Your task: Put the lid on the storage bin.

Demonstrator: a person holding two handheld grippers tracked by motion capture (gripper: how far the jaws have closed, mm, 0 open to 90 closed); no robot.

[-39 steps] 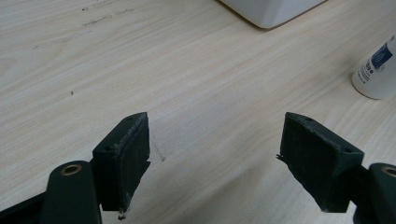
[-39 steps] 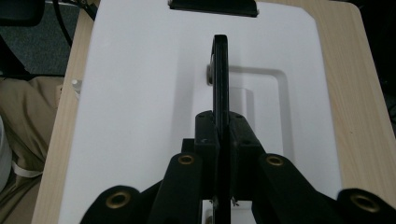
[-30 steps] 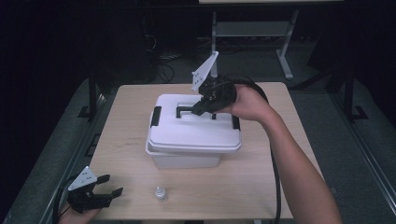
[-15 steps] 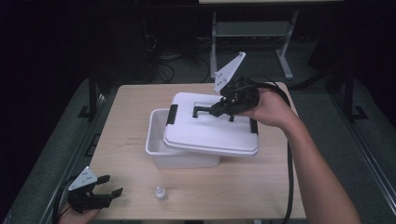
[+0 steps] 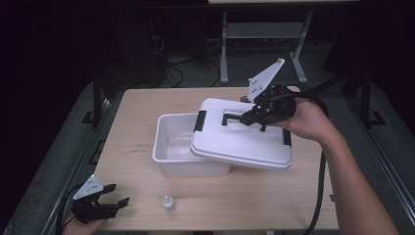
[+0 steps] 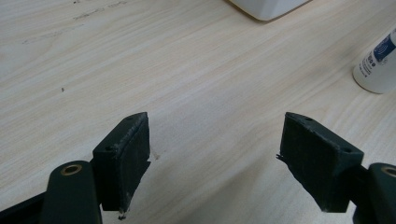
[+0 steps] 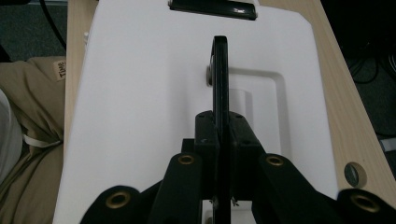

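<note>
Right claw (image 5: 247,119) pinches the thin black handle (image 7: 220,79) of the white lid (image 5: 240,139), which hangs tilted over the right half of the open white box (image 5: 171,147), its low edge near the box rim. With so narrow a grip on a slim bar, the broad lid could swing or slip free, or clip the rim and drag the box. Both are smooth, glossy moulded plastic with rounded corners; black latches (image 5: 199,121) sit at the lid's ends. Left claw (image 5: 115,195) rests spread and empty on the pale wood-grain tabletop (image 5: 132,112), near a small white bottle (image 5: 168,203).
</note>
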